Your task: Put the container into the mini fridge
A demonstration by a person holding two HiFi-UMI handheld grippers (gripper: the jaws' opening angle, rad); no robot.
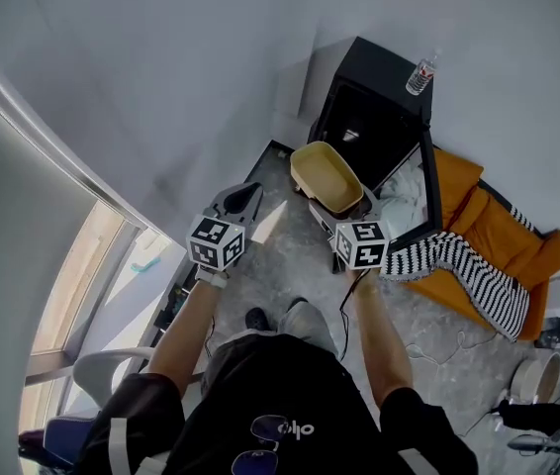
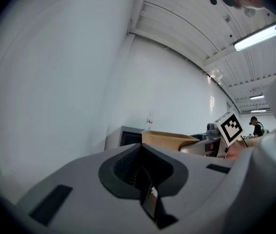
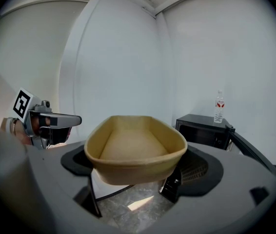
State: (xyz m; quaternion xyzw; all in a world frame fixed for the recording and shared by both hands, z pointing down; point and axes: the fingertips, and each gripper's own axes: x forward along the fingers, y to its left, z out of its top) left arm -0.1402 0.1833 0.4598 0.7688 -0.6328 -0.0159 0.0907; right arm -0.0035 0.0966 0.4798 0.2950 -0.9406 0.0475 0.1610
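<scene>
My right gripper (image 1: 345,209) is shut on the near end of a tan, empty, oval container (image 1: 326,175), holding it level in the air in front of the black mini fridge (image 1: 369,102). The fridge door (image 1: 427,171) stands open to the right. In the right gripper view the container (image 3: 135,146) sits between the jaws of the right gripper (image 3: 131,183), with the fridge (image 3: 204,131) beyond it to the right. My left gripper (image 1: 243,196) hangs to the left of the container, shut and empty. In its own view the left gripper (image 2: 141,167) shows both jaws pressed together.
A water bottle (image 1: 420,75) stands on top of the fridge. An orange blanket (image 1: 483,231) and a black-and-white striped cloth (image 1: 458,265) lie on the floor right of the door. A cable (image 1: 428,349) trails over the floor. A white chair (image 1: 107,374) is at lower left.
</scene>
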